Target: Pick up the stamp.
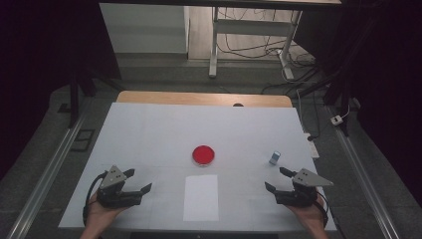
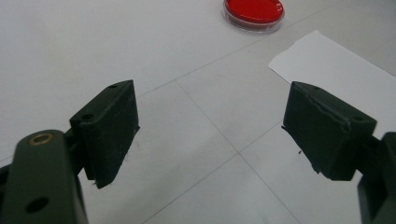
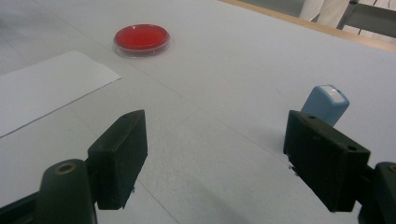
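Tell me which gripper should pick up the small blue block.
Right. The right gripper sits open just short of the blue block; the left gripper is across the table, beyond the paper sheet.

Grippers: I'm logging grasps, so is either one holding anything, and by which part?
Nothing is held. The left gripper and right gripper are both open, jaws apart over the bare table.

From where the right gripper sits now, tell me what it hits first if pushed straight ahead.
Probably nothing at first: the open right gripper faces bare table, with the small blue block just beside its line; depth is unclear.
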`<state>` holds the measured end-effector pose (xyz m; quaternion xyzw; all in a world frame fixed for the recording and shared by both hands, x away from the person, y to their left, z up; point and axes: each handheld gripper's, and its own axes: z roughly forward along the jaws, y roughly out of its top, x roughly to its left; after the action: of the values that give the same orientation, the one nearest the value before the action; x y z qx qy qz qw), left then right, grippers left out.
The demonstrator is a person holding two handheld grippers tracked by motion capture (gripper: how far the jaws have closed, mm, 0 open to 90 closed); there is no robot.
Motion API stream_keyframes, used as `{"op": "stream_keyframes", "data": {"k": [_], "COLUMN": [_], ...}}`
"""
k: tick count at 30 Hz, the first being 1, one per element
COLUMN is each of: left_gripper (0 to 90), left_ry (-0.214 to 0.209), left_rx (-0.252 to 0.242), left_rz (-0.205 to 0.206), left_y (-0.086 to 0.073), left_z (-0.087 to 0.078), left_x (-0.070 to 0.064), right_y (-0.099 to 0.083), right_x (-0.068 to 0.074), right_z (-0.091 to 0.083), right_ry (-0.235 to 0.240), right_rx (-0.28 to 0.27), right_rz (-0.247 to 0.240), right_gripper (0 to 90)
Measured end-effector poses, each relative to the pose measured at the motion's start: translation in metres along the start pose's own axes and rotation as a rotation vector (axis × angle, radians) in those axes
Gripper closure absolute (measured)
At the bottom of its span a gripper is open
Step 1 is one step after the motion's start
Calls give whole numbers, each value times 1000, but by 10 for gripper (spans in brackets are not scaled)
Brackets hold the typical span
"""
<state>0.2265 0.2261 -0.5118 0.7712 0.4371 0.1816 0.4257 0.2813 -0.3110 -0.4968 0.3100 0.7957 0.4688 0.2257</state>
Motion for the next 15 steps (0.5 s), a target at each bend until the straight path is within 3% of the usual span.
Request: {"op": "stream_keyframes", "data": {"k": [15], "left_gripper": [186], "left_ry": [7], "left_rx": [10], "left_rz": [2], "left_y": [0], "left_z": [1], "left_x": [0], "right_y": [0], "right_x": [0], "right_z": [0], "right_ry": [-4], "right_rx": [4], "right_rz": [2], "right_gripper": [239]}}
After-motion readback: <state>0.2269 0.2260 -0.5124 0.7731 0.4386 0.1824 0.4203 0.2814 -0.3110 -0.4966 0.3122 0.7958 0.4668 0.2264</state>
